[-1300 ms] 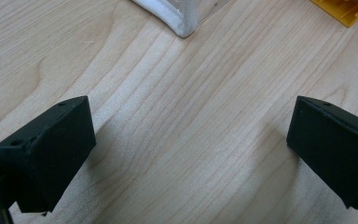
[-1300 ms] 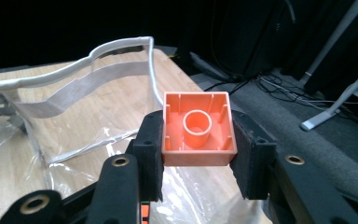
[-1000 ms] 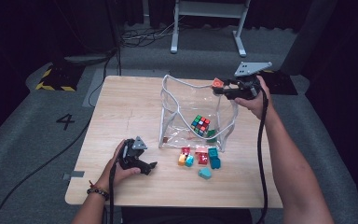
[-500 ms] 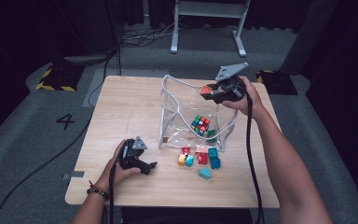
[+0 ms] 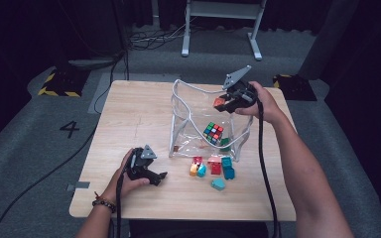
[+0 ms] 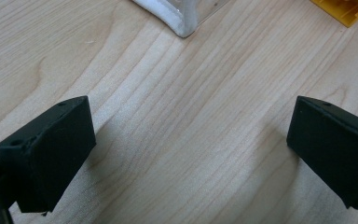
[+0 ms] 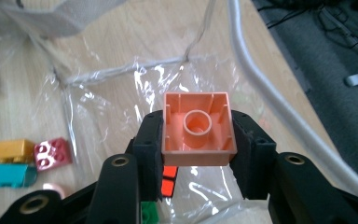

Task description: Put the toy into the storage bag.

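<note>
Light wooden table (image 5: 144, 114) on grey carpet, dark room behind. Over on the left, the left gripper (image 5: 146, 168) sits low on the wood near the front edge, jaws spread wide with only bare tabletop between them. Middle of the table there's a clear plastic bag with white piping (image 5: 188, 121), a multicoloured puzzle cube (image 5: 213, 133) inside it. Just in front of the bag, a loose bunch of small coloured toy blocks (image 5: 213, 167). On the right, the right gripper (image 5: 226, 103) hangs over the bag's open top, pinching an orange plastic building block (image 7: 198, 129), hollow underside facing its camera.
</note>
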The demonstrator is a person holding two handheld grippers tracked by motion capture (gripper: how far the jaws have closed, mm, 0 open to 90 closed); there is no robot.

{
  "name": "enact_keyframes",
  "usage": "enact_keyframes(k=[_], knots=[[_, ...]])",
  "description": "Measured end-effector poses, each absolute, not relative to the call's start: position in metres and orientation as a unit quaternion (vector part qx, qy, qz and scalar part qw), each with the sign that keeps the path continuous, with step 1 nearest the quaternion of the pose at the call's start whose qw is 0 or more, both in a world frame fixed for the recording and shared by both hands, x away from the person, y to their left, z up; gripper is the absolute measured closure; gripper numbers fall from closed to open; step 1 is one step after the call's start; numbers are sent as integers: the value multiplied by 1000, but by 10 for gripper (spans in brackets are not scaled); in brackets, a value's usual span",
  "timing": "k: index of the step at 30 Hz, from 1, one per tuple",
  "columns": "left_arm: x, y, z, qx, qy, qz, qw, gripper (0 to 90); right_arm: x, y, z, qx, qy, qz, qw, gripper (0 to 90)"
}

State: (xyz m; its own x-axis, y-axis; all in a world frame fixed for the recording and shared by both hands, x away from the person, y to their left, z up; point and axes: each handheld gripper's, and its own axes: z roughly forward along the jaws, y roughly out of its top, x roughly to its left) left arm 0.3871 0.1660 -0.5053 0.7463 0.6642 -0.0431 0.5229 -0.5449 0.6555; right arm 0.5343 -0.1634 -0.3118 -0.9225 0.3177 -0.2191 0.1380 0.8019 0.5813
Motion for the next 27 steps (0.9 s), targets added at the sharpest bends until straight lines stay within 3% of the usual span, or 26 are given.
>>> enact_keyframes(k=[27], knots=[[387, 166, -505, 872, 341, 107, 335, 11, 520, -217, -315, 119, 970, 178, 115, 593]])
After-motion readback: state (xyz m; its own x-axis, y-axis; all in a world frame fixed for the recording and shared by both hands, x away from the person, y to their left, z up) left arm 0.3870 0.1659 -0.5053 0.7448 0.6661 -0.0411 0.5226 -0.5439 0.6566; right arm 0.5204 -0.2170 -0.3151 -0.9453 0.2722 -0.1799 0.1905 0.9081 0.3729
